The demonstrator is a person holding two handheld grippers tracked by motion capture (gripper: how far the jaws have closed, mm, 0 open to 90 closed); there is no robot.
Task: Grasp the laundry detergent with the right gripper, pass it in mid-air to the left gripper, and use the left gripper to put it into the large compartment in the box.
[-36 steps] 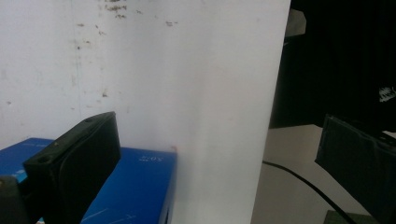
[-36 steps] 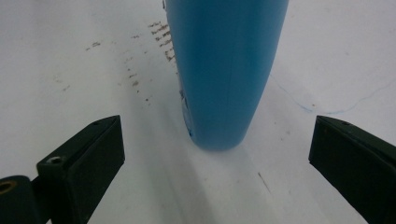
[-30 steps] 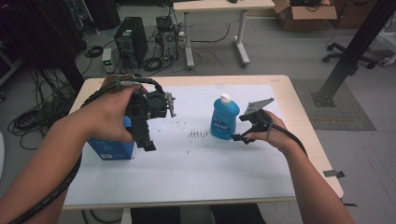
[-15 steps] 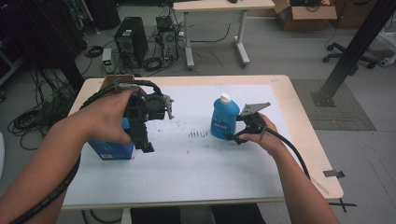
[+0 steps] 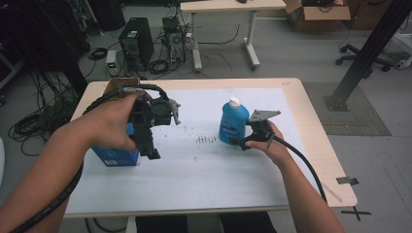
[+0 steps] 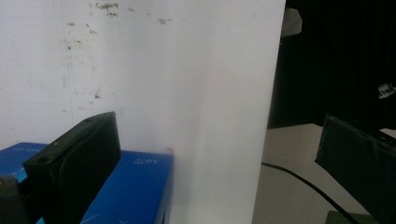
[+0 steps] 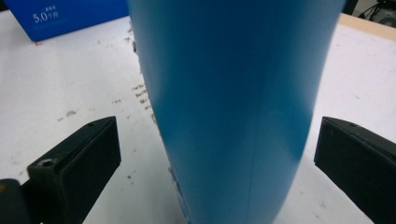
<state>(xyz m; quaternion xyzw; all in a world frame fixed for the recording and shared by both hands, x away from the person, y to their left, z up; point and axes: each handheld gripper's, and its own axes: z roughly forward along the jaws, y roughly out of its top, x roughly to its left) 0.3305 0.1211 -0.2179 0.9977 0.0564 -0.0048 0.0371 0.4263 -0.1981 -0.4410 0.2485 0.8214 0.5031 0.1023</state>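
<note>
1. Blue plastic is what we see first from the high view: a blue bottle (image 5: 232,123) with a white cap stands upright on the white sheet (image 5: 204,184) that covers the table (image 5: 318,145). Our right gripper (image 5: 241,144) sits just beside the bottle, low at its right side. Our left gripper (image 5: 151,154) hangs over a blue box (image 5: 115,156) at the left, well apart from the bottle.

2. In the left gripper view, its jaws stand wide apart with nothing between them. The blue box (image 6: 133,186) lies just below the left jaw, and the white sheet (image 6: 187,84) is behind.

3. In the right gripper view, the bottle (image 7: 233,102) stands between the two jaws. The jaws have just been opening, and now they are wide. Neither pad touches the bottle.

4. We think the bottle is smooth and a bit slippery. It may be heavy if it is full, and its sides may give a little when we squeeze. We should take it around the wide middle, not the thin neck, and close gently so it stays upright.
</note>
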